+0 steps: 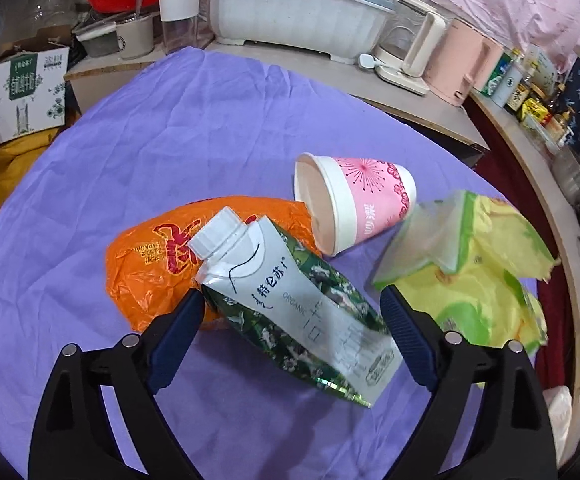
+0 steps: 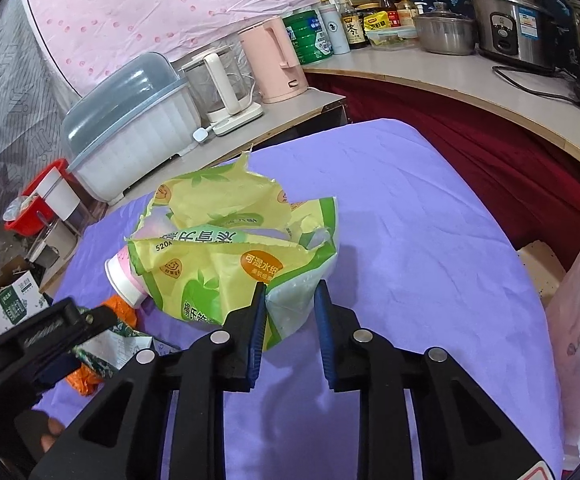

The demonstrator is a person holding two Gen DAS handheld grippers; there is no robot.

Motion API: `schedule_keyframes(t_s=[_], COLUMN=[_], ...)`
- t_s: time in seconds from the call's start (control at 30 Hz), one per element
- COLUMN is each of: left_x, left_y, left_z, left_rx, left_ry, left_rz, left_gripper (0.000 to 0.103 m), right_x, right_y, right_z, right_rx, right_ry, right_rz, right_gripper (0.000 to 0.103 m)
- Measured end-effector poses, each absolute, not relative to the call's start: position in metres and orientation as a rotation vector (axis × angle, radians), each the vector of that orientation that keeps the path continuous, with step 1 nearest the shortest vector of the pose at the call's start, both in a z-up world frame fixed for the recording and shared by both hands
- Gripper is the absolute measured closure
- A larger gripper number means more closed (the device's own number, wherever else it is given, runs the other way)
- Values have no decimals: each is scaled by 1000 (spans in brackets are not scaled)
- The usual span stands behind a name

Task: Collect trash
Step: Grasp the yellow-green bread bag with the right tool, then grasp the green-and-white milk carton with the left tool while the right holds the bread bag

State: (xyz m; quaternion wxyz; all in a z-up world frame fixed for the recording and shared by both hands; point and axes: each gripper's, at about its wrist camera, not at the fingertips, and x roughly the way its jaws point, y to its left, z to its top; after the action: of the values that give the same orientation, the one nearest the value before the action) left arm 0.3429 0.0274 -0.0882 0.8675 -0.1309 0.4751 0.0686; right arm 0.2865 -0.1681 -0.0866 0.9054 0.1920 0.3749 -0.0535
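Two claws are working for you: your left claw is gaping wide around the crumpled carton, pads not pressing, ready to take it, while your right claw is pinching the crinkly yellow wrapper on the purple cloth, beside the cup.

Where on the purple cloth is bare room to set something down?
Free: the far part of the purple cloth, between the paper cup and the counter edge, and the stretch right of the yellow-green wrapper. Crowded: the near middle, where the carton, orange bag, cup and wrapper cluster.
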Motion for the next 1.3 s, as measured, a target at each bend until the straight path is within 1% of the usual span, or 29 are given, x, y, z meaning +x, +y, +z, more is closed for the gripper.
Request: schedule_keyframes(t_s=[0.2,0.53,0.57,0.67,0.77,1.0,1.03,1.07,1.13,1.23,1.3], left_x=[352,326,321,300,286,269,268,267,266,266,265], left_y=[18,-6,-10,-22,-28,-33,-32,-30,-26,-24,-24], left_z=[-100,-105,-105,-104,-102,-103,-102,-102,-102,-104,-105], left_rx=[-221,-140,-130,-69,-45,-60,-70,-81,-103,-144,-180], left_ry=[1011,1034,1038,1020,1028,1054,1055,1055,1059,1082,1092], left_rz=[209,44,21,-21,-67,-117,-117,-114,-94,-92,-75], left_gripper=[16,20,22,36,40,40,37,32,27,26,24], right_x=[280,250,245,228,213,190,187,186,185,186,186], right_y=[-173,-186,-188,-192,-193,-195,-195,-195,-197,-199,-200], right_z=[-87,-81,-81,-81,-84,-87,-86,-85,-85,-85,-86], right_rx=[401,465,470,478,487,518,519,518,516,521,526], right_ry=[772,753,752,758,768,770,767,767,768,764,764], right_rz=[-106,-135,-141,-156,-165,-171,-173,-172,-169,-168,-167], right_gripper=[81,81,81,81,81,81,81,81,81,81,81])
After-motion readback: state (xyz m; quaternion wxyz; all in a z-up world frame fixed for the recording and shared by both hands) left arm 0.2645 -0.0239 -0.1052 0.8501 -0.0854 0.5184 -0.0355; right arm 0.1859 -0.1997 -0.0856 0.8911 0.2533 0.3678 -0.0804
